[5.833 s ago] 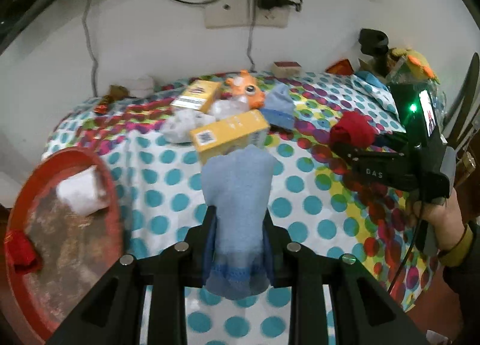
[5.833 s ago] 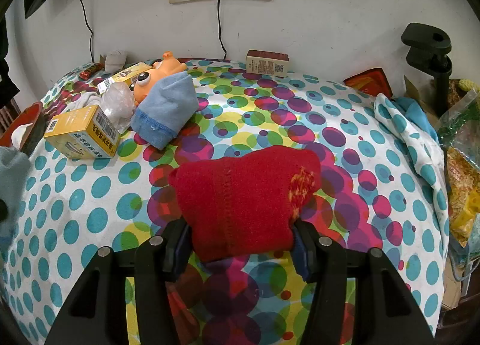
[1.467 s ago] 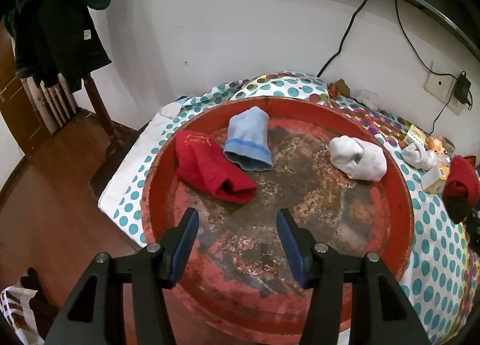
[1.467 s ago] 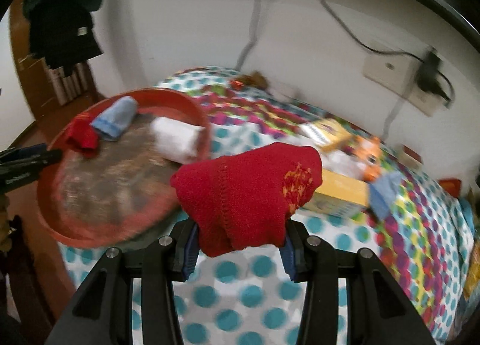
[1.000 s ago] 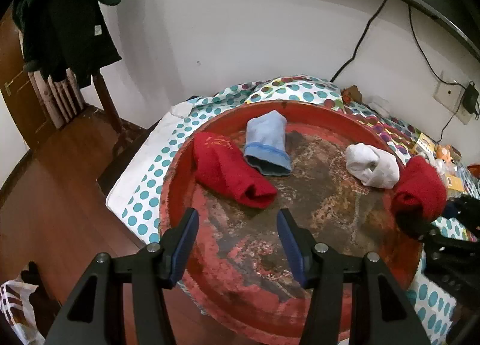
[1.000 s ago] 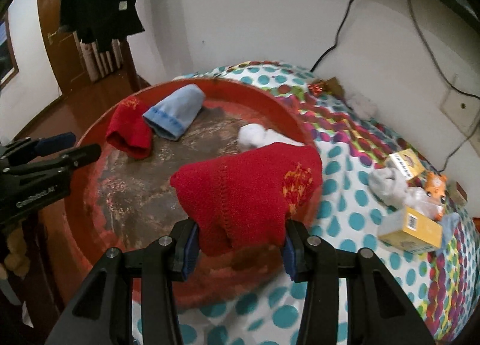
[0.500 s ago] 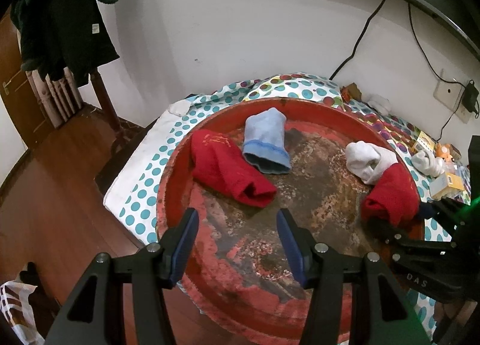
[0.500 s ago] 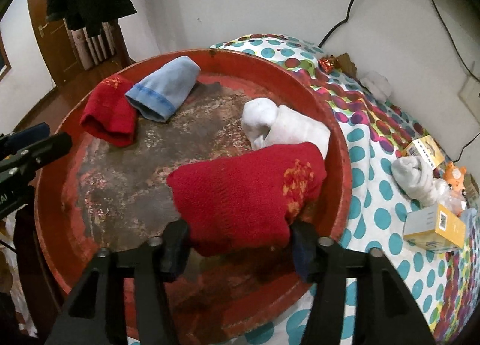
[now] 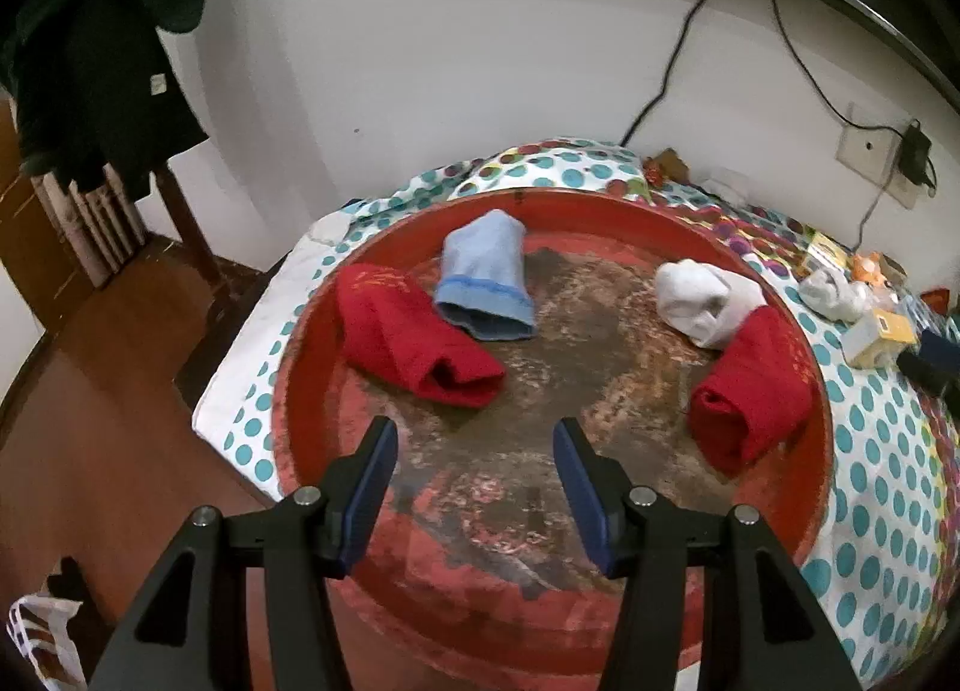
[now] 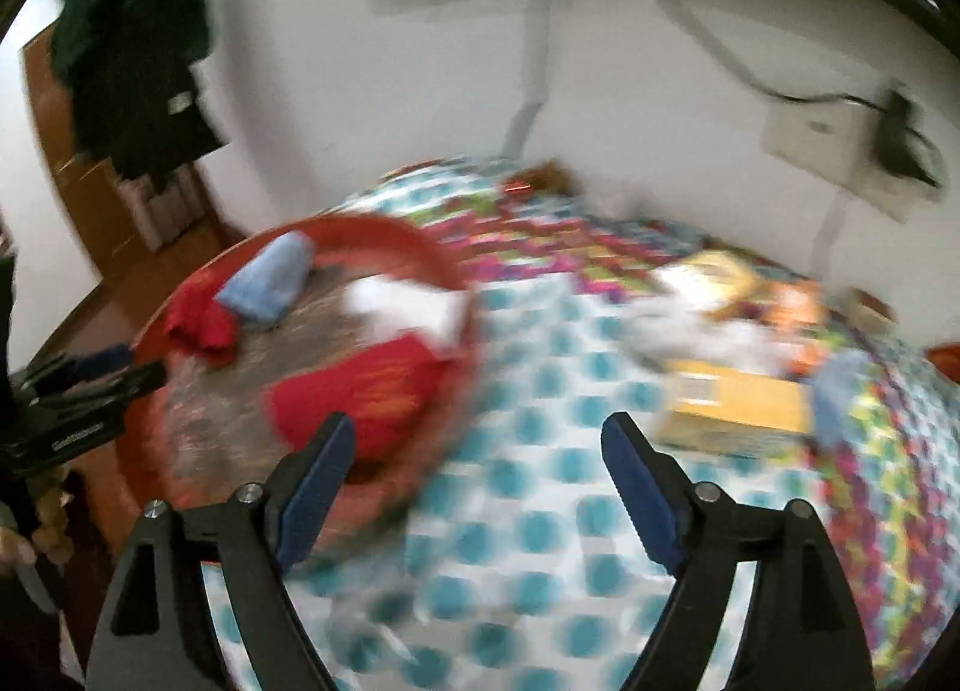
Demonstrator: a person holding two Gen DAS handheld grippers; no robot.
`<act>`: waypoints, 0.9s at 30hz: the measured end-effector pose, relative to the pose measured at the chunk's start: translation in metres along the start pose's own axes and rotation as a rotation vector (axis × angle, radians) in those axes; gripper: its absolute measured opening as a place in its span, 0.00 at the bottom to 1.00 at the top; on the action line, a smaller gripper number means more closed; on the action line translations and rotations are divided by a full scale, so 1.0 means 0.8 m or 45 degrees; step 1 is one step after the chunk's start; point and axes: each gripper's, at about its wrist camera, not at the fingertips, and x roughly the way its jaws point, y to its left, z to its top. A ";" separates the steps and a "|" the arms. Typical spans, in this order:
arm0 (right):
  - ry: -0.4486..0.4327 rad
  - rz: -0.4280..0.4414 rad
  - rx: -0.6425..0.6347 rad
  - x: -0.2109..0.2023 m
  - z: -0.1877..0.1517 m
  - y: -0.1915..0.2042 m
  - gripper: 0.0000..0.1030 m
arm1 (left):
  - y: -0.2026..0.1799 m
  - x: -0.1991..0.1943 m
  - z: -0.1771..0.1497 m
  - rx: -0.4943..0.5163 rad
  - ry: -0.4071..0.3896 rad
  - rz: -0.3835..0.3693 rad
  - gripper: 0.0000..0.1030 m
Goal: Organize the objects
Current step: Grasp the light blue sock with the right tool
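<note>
The second red sock [image 9: 750, 385] now lies at the tray's [image 9: 600, 649] right rim, released; the tray's middle stays bare. Right gripper [image 10: 474, 451] is opening, empty; left gripper [image 9: 474, 451] hovers wide, empty.

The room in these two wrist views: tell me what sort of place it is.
Most likely a room in a home, perhaps a bedroom. A dotted cloth covers the surface bearing a round red tray of socks, dark clothes hang over a wooden chair, and a wall socket has a charger plugged in.

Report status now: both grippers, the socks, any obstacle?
Left gripper open, empty. Right gripper opening, empty. Four socks in red tray, second red sock by rim. No obstacle seen.
</note>
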 end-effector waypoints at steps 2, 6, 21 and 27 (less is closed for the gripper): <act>-0.020 -0.074 0.073 -0.011 0.002 -0.044 0.80 | -0.006 0.000 -0.001 0.013 0.004 -0.015 0.54; -0.034 -0.230 0.252 -0.015 0.005 -0.140 0.80 | -0.021 -0.005 -0.002 0.064 -0.014 -0.047 0.54; 0.081 -0.302 0.405 0.082 0.011 -0.258 0.75 | -0.125 -0.046 0.027 0.379 -0.089 -0.161 0.60; 0.081 -0.194 0.411 0.097 -0.003 -0.265 0.45 | -0.212 -0.047 0.048 0.568 -0.108 -0.350 0.63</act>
